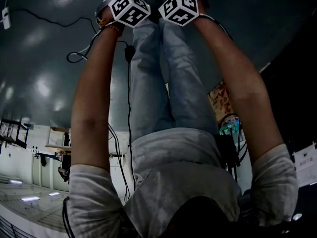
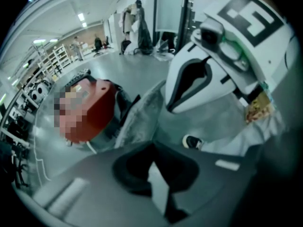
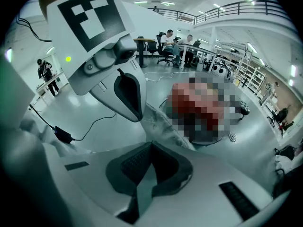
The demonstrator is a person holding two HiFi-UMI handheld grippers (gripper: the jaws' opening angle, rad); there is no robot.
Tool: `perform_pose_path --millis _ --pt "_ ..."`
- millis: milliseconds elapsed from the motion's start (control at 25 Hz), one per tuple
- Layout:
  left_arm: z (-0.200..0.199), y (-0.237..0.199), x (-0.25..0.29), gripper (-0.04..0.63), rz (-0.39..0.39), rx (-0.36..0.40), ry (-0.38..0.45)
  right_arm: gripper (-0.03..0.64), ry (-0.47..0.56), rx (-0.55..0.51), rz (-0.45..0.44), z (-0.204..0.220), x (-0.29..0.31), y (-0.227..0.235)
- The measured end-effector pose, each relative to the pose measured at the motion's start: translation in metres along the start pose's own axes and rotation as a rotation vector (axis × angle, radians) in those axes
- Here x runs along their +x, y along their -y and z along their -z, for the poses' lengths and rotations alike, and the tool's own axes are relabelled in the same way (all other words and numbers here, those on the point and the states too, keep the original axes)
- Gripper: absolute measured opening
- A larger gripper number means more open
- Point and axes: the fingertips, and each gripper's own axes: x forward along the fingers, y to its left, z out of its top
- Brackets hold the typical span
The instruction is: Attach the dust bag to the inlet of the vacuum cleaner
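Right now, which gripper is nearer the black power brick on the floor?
Left. The left gripper hangs toward the power brick; the right gripper sits farther off, across the dust bag both hold.

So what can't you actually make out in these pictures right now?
The vacuum cleaner: a mosaic patch covers much of it in both gripper views, so its inlet cannot be found.
The dust bag: only a grey fold shows in the gripper views; its opening is folded away.
Head view: marker cubes and the top edge hide the jaws of the left gripper and right gripper.
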Motion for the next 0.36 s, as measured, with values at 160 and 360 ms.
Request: perform_pose_path --millis 160,360 --pt "0.004 0.0 -0.003 0.003 0.001 -0.008 0.004 0.011 -0.001 -0.013 -0.002 -0.004 0.002 -0.004" --pt "0.01 0.0 -0.001 0.003 0.007 -0.005 0.003 0.011 -0.009 -0.032 -0.011 -0.003 0.011 -0.01"
